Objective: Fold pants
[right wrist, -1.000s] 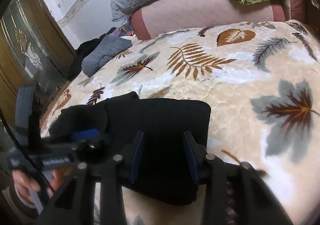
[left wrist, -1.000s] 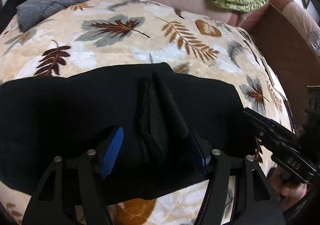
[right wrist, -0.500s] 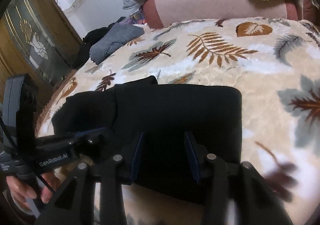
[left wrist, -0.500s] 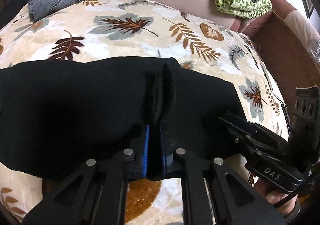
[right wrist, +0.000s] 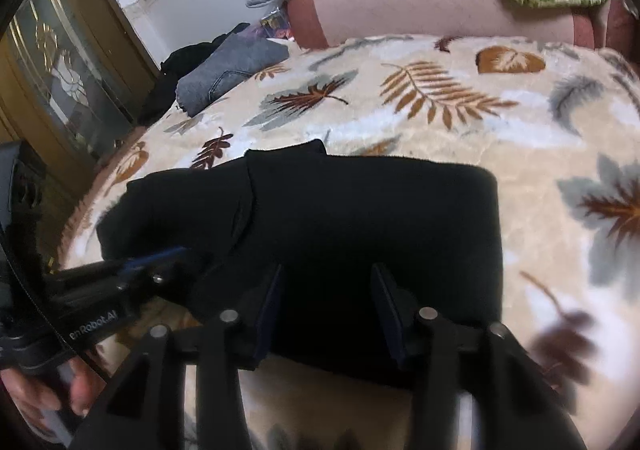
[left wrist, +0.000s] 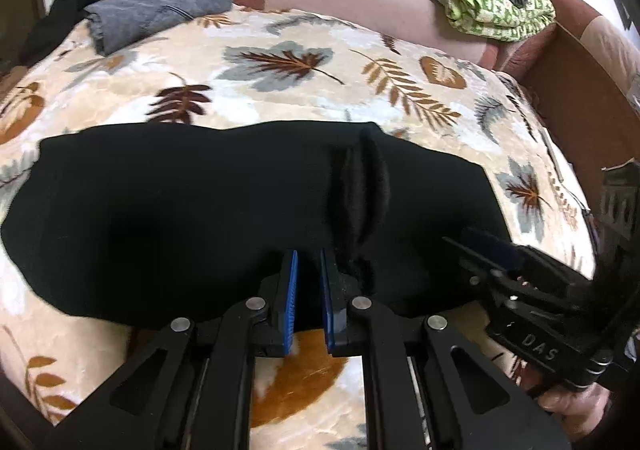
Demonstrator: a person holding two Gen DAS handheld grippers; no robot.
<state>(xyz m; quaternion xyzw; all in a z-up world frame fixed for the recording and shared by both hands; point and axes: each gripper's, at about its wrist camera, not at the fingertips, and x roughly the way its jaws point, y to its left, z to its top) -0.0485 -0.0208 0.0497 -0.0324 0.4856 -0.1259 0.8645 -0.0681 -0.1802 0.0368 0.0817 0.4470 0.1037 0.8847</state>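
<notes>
The black fleece pants (left wrist: 180, 210) lie folded in a wide band across the leaf-patterned beige blanket (left wrist: 300, 62), a raised pleat right of centre. The left gripper (left wrist: 308, 274) has its jaws nearly pressed together at the near hem. The right gripper (right wrist: 326, 286) has been opening its jaws, spread over the cloth.

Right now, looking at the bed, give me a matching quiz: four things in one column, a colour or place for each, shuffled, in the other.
Things:
1. pants
2. jeans
3. green cloth
4. blanket

Descriptions:
A. leaf print, covers the bed
B. grey, folded at the far left corner
C. black, lying nearest the tools
D. on the pink bolster, far right

Pairs: 1-C, 2-B, 3-D, 4-A
</notes>
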